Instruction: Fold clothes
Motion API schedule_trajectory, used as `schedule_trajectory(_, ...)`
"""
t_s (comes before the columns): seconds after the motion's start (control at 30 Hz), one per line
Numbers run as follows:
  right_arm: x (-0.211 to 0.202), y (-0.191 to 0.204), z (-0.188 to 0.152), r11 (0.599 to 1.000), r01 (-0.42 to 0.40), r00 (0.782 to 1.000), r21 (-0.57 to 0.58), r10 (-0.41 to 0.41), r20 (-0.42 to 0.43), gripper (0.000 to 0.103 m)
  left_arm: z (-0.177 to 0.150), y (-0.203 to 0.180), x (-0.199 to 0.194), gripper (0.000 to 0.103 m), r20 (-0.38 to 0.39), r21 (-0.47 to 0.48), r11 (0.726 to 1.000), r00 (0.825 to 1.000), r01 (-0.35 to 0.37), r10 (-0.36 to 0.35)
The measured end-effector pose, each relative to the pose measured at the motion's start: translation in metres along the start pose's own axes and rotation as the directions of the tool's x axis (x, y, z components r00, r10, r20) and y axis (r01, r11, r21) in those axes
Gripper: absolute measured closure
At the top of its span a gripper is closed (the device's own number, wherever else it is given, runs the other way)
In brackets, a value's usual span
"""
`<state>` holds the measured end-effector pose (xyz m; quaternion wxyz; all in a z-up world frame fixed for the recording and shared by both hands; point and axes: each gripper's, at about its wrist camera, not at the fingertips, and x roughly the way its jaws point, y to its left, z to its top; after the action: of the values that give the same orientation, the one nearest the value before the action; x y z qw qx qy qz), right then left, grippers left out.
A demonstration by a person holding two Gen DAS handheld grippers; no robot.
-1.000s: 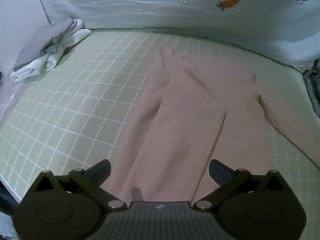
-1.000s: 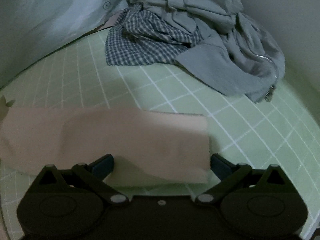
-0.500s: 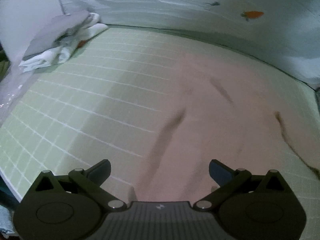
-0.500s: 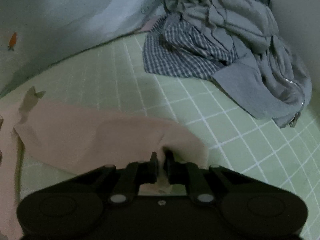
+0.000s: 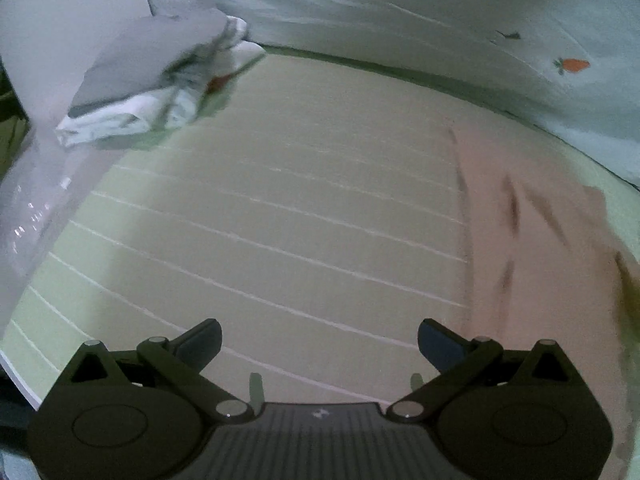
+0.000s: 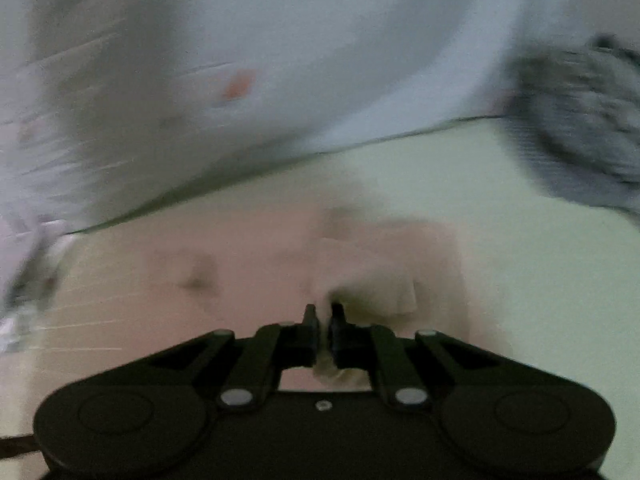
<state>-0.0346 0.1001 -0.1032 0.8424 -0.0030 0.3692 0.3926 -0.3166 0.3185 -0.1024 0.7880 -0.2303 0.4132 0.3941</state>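
Two grippers: your right gripper (image 6: 323, 316) is clamped on the pink garment (image 6: 372, 264) ahead of its fingers, while your left gripper (image 5: 319, 340), fingers apart, has the pink garment (image 5: 532, 248) lying to its right on the bed (image 5: 280, 200).

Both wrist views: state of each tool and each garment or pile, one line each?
left tool: open, empty, over the bed sheet.
right tool: shut on the pink garment.
pink garment: partly lifted and bunched at the right tool; the rest lies on the sheet.
folded stack: grey on white, at the far left corner.
grey clothes pile: crumpled, unfolded, at the far right; blurred.
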Motion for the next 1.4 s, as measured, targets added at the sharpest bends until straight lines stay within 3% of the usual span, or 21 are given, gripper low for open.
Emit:
schedule_trajectory(0.1,0.017,0.092,0.000,0.982,-0.182,0.983,-0.043,0.182,0.009,0.097,0.010,0.026,0.002,0.000,0.017,0.022,1.000,1.000,0.002,-0.002)
schedule_trajectory(0.2,0.019,0.173,0.002,0.921,-0.378,0.922,-0.097,0.384,0.043,0.096,0.021,0.050,0.006,0.000,0.025,0.044,0.999,1.000,-0.009,0.008)
schedule_trajectory(0.23,0.019,0.190,0.002,0.907,-0.407,0.909,-0.108,0.414,0.048,0.087,0.023,0.056,0.006,0.000,0.026,0.048,0.999,1.000,-0.012,0.011)
schedule_trajectory(0.27,0.019,0.203,0.000,0.907,-0.408,0.908,-0.107,0.415,0.056,0.061,0.025,0.061,0.007,0.000,0.026,0.051,0.999,1.000,-0.014,0.013)
schedule_trajectory(0.33,0.021,0.209,-0.005,0.926,-0.367,0.926,-0.090,0.373,0.054,0.036,0.028,0.066,0.009,0.000,0.021,0.057,0.998,1.000,-0.005,0.004)
schedule_trajectory(0.4,0.022,0.200,-0.011,0.950,-0.303,0.951,-0.074,0.307,0.037,0.037,0.029,0.069,0.012,0.000,0.014,0.065,0.998,1.000,0.007,-0.008)
schedule_trajectory(0.53,0.018,0.160,-0.026,0.991,-0.128,0.992,-0.033,0.129,0.006,0.024,0.032,0.060,0.017,0.000,0.001,0.087,0.995,0.999,0.039,-0.040)
schedule_trajectory(0.6,0.012,0.130,-0.037,0.999,-0.023,1.000,-0.029,0.023,-0.014,0.023,0.033,0.055,0.020,0.000,-0.006,0.098,0.994,0.998,0.056,-0.056)
schedule_trajectory(0.7,0.000,0.085,-0.053,0.991,0.129,0.990,-0.023,-0.130,-0.046,0.023,0.033,0.042,0.024,0.000,-0.016,0.121,0.989,0.997,0.080,-0.079)
schedule_trajectory(0.83,-0.023,0.026,-0.076,0.960,0.279,0.957,0.018,-0.277,-0.080,0.023,0.026,0.019,0.021,0.000,-0.030,0.150,0.984,0.995,0.095,-0.092)
schedule_trajectory(0.97,-0.037,-0.012,-0.092,0.922,0.387,0.917,-0.018,-0.386,-0.102,0.023,0.014,-0.003,0.015,0.000,-0.044,0.162,0.982,0.995,0.092,-0.086)
schedule_trajectory(1.07,-0.044,-0.036,-0.100,0.910,0.412,0.901,-0.051,-0.415,-0.124,0.024,0.005,-0.019,0.011,0.000,-0.054,0.171,0.981,0.995,0.090,-0.081)
schedule_trajectory(1.2,-0.048,-0.054,-0.106,0.924,0.373,0.911,-0.079,-0.381,-0.159,0.032,-0.007,-0.041,0.004,0.000,-0.068,0.184,0.979,0.995,0.087,-0.075)
schedule_trajectory(1.3,-0.049,-0.060,-0.107,0.943,0.325,0.924,-0.075,-0.333,-0.190,0.047,-0.015,-0.051,0.000,0.000,-0.073,0.189,0.979,0.995,0.081,-0.068)
schedule_trajectory(1.4,-0.049,-0.065,-0.108,0.959,0.274,0.935,-0.072,-0.283,-0.214,0.078,-0.020,-0.054,-0.005,0.000,-0.073,0.190,0.979,0.996,0.072,-0.059)
